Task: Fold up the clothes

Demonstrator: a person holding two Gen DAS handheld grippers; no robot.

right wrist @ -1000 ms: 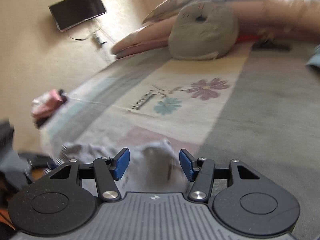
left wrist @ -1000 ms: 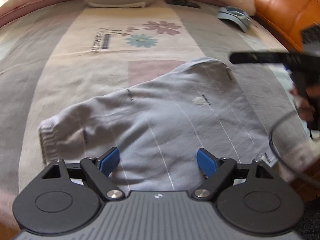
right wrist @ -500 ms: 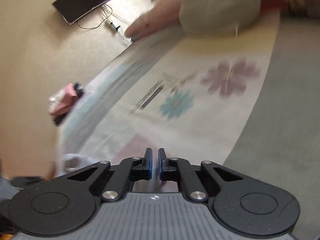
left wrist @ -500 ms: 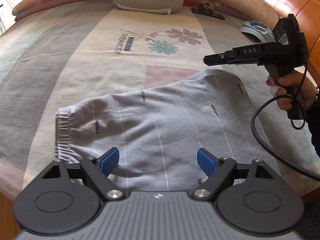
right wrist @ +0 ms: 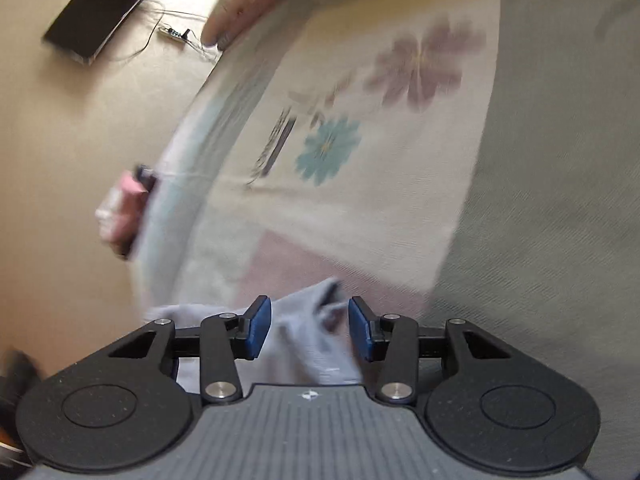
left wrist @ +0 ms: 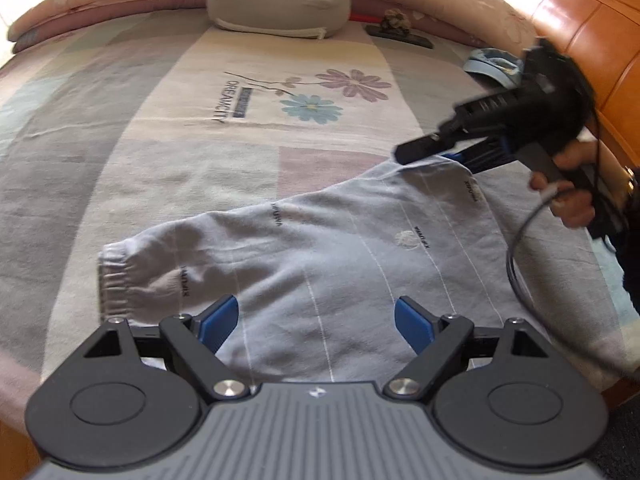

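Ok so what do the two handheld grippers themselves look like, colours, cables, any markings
Both are black plastic tools with blue pads on the two fingers. The left gripper has round black discs either side, silver pivot screws and a ribbed grey body with a small white logo. The right gripper looks the same; the left wrist view shows its pistol-style handle, blurred white lettering on its side and a black cable looping down.

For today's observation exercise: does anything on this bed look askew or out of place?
The grey garment lies slantwise across the bedspread, its far corner raised between the opening right gripper. A blue cap sits near the headboard.
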